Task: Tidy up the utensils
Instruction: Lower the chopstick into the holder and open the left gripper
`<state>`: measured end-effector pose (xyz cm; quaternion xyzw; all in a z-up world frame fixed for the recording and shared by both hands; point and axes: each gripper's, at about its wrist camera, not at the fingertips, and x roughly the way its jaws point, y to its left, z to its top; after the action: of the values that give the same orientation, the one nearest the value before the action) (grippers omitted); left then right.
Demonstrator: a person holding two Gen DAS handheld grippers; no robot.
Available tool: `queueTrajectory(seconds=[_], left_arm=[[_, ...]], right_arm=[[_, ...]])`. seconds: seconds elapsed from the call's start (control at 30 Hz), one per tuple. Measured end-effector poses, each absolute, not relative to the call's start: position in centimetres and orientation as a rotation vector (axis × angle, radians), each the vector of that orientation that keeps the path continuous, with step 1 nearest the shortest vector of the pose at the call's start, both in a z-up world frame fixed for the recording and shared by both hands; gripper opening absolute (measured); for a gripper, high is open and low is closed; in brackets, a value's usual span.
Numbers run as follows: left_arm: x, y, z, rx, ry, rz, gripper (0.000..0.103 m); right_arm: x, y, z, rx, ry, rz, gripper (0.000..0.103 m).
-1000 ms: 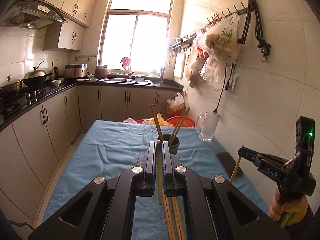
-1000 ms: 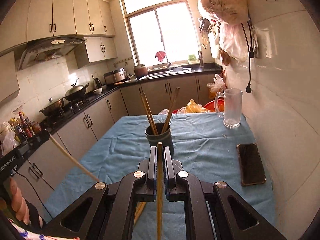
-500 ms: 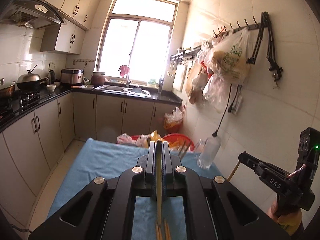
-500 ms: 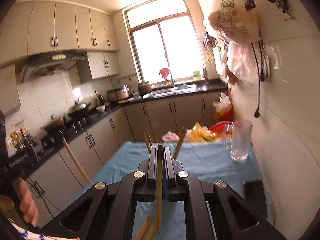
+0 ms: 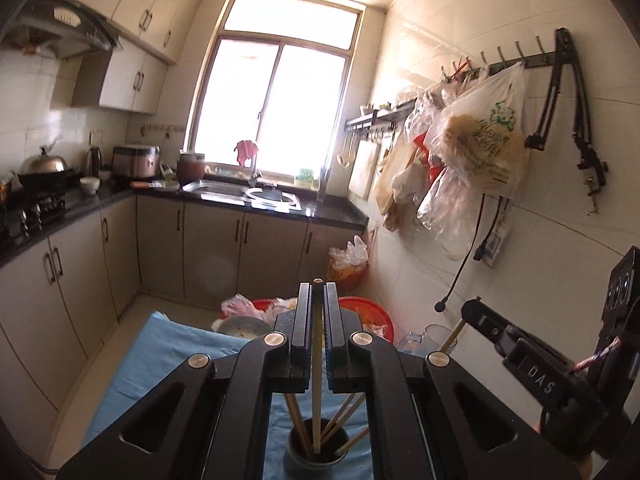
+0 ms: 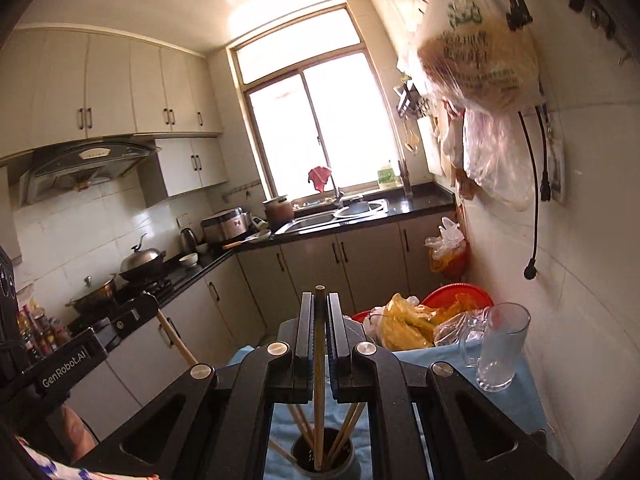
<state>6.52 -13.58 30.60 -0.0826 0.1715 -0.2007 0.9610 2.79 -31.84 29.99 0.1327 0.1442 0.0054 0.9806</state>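
Note:
In the left wrist view my left gripper [image 5: 317,292] is shut on a wooden chopstick [image 5: 317,360] that hangs down between the jaws. Its lower end shows inside the mouth of a dark cup [image 5: 316,454], which holds several other chopsticks. In the right wrist view my right gripper [image 6: 320,300] is shut on a second chopstick [image 6: 319,368], whose tip also shows in the cup [image 6: 325,460]. Both grippers are above the cup, side by side. The right gripper [image 5: 476,316] shows in the left view, and the left gripper [image 6: 146,306] in the right view.
The cup stands on a table with a blue cloth [image 5: 168,356]. A clear glass mug [image 6: 500,348] stands near the tiled wall on the right. Red basins with plastic bags [image 6: 456,296] lie beyond the table's far edge. Bags hang from wall hooks [image 5: 480,148].
Both grippers have risen and moved forward with their chopsticks. The cup, earlier ahead of the fingertips, now sits below the jaws, and more of the far kitchen shows.

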Motion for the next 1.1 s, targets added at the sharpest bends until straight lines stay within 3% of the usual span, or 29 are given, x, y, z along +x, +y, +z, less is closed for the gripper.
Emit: queueTrajectory(seconds=[0.33, 0.53, 0.77, 0.93, 1.1], left_arm=[[12.4, -15.0, 22.5, -0.182, 0.551, -0.378, 0.005], [12.1, -13.9, 21.4, -0.201, 0.571, -0.356, 0.005], [9.8, -12.9, 22.9, -0.198, 0.53, -0.338, 0.028], [6.4, -11.1, 23.5, -0.192, 0.512, -0.333, 0.033], [2.6, -8.5, 21.9, -0.168, 0.534, -0.292, 0.044]], right_arm=[[7.6, -33.1, 21.5, 0.302, 0.476, -0.014, 0.005], [8.3, -33.6, 19.8, 0.308, 0.52, -0.025, 0.008], [7.3, -33.7, 20.4, 0.292, 0.515, -0.049, 0.027], [4.1, -33.8, 21.2, 0.291, 0.504, -0.052, 0.034], [0.1, -33.3, 18.9, 0.272, 0.558, -0.052, 0.039]])
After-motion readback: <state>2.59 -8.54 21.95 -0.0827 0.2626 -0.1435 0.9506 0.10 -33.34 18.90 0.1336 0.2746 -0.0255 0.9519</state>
